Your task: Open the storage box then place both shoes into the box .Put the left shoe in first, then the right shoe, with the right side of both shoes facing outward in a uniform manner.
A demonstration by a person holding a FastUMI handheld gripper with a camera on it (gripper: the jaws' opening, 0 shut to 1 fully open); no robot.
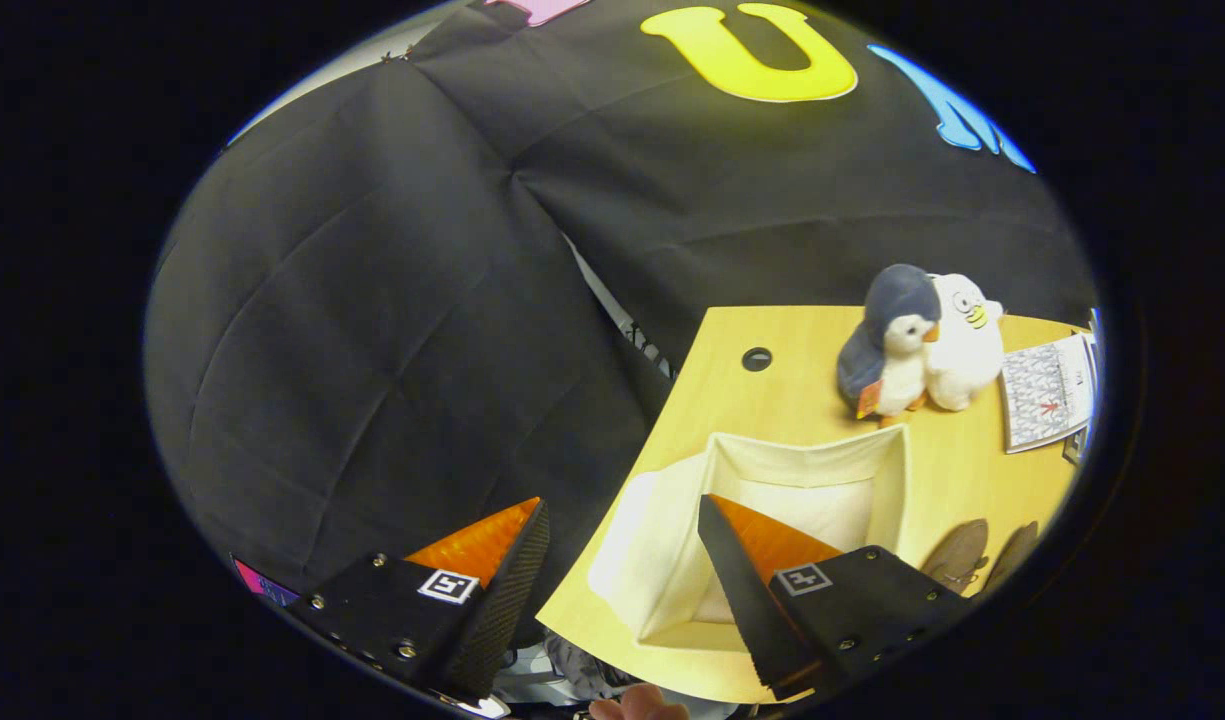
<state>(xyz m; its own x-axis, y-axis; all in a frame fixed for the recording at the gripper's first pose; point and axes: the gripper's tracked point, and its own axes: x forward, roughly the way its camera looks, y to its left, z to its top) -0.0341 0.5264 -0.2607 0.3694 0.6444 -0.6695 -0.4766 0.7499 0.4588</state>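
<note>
1. The gripper (pixel 622 560) hangs wide open above the near edge of the table (pixel 772 390), holding nothing.
2. The box (pixel 772 500) sits open-topped under the right finger (pixel 742 570), ready for loading.
3. 2 brown shoes (pixel 977 555), probably, lie just right of the box, within reach.
4. 2 plush toys (pixel 922 340) stand behind the box, out of the way.

We see even, fairly bright overhead light on the wooden table (pixel 802 395), with soft shadows under the plush toys (pixel 917 340) beyond the parted gripper (pixel 622 520). Fisheye bending curves the table's edges; focus stays crisp, without glare.
</note>
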